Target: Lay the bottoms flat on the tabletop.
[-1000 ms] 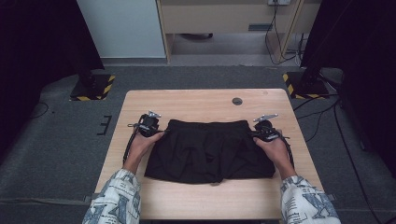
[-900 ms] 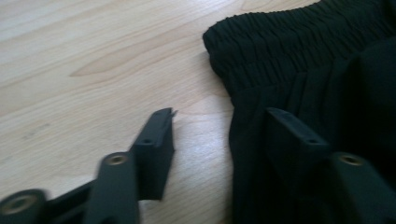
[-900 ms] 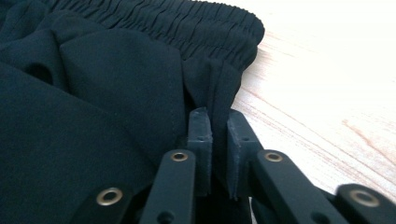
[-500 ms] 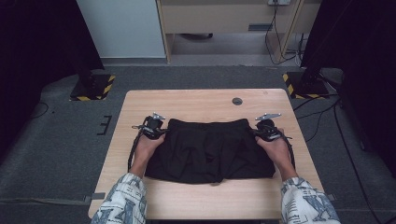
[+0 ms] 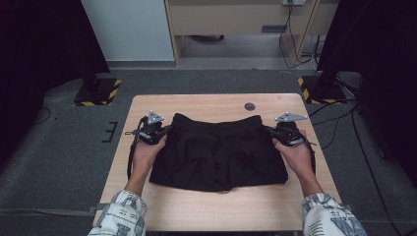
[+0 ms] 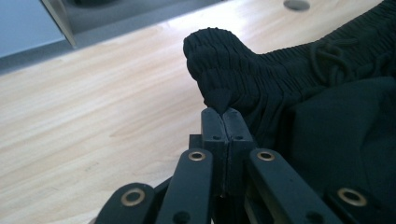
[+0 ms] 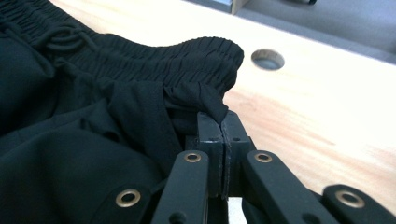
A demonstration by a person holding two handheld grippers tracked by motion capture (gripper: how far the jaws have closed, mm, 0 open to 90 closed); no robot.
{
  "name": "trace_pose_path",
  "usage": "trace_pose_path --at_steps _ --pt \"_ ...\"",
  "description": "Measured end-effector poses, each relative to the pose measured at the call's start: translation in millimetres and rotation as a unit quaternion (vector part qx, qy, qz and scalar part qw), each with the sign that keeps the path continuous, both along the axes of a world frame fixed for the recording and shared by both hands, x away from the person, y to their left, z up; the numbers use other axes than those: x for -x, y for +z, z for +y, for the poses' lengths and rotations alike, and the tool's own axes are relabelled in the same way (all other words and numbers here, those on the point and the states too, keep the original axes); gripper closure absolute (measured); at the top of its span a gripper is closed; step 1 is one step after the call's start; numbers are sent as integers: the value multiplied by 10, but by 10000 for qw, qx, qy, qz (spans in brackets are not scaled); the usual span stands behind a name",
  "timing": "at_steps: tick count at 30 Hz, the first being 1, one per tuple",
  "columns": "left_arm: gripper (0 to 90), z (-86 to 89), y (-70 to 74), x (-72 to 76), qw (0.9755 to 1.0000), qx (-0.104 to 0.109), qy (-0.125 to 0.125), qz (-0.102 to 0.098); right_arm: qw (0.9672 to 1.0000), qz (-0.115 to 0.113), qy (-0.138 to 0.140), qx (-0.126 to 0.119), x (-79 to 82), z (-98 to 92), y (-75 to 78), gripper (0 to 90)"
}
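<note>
Two hand-held grippers clamped the black shorts (image 5: 219, 152) at the waistband's ends: the left hand-held gripper (image 5: 164, 130) pinched the left corner, the right hand-held gripper (image 5: 272, 132) the right. The shorts lay between them on the counter (image 5: 196, 103), waistband near the counter's round hole (image 5: 250, 106).

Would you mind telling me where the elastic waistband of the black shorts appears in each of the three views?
High view: the waistband runs along the far edge of the black shorts, at table centre.
Left gripper view: the waistband bunches at upper centre, above the shut jaws.
Right gripper view: the waistband crosses the upper left.
Shared landmark: the round hole in the table top.
</note>
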State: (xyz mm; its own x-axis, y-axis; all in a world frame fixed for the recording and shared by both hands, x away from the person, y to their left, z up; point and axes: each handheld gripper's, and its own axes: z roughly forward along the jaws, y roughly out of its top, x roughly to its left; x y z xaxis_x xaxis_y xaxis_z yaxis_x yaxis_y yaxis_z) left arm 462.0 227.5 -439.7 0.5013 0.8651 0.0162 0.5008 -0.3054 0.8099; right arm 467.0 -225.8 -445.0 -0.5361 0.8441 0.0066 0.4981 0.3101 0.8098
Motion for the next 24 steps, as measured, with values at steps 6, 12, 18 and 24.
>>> trace_pose_path --at_steps 6,12,18,24 --pt "888 20 111 28 9997 125 54 -202 9999 -136 -39 -96 30 -54 163 893" --pt "889 0 269 92 9992 128 17 -368 9996 -254 -46 71 62 -37 295 893" --pt "888 51 389 125 9989 121 13 -446 9991 -399 -86 118 102 -74 497 892" --pt "889 26 444 16 9991 -74 -42 -426 9990 -426 -125 65 84 -57 498 893"
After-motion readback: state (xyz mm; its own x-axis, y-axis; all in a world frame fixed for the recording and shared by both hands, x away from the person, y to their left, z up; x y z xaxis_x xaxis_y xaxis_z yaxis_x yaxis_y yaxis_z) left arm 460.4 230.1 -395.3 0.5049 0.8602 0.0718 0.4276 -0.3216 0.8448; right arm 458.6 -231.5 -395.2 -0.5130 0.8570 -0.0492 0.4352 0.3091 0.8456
